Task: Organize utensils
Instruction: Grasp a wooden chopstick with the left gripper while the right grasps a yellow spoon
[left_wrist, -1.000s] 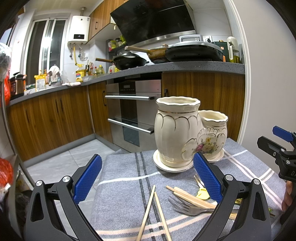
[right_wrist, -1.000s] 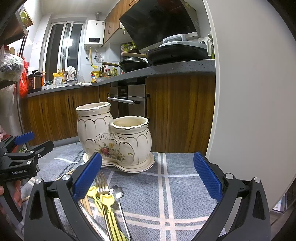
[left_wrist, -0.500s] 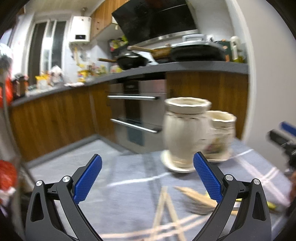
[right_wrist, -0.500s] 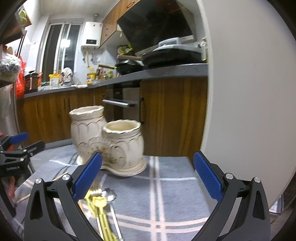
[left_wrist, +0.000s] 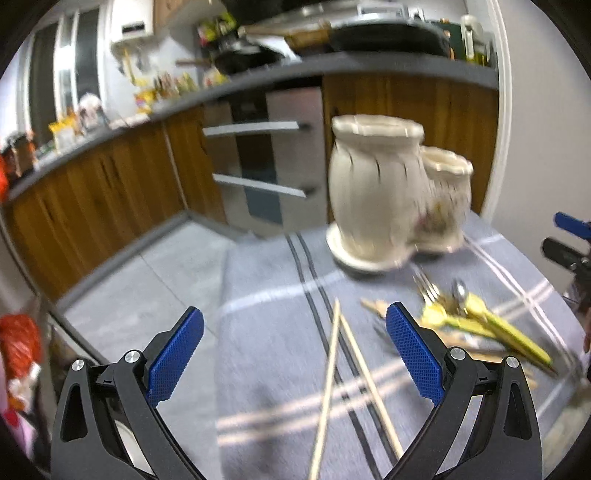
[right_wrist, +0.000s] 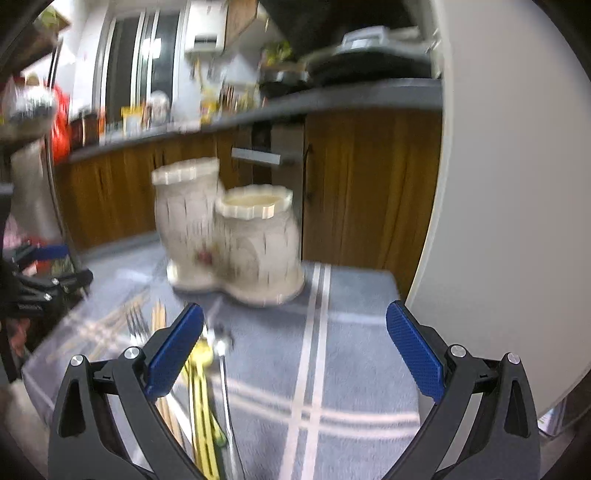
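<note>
My left gripper (left_wrist: 293, 352) hangs with jaws released and empty over two crossed chopsticks (left_wrist: 341, 373) on the grey striped cloth (left_wrist: 266, 332) covering the table; my right gripper (right_wrist: 294, 352) is likewise released, empty; forks and yellow-handled utensils (left_wrist: 480, 325) lie near the cream double ceramic holder (right_wrist: 229, 232), both pictures blurred.

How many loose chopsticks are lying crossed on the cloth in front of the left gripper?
2. One chopstick runs down and to the left; the other chopstick crosses it near the top and angles down to the right. More wooden sticks in the blurred pile may be hidden.
</note>
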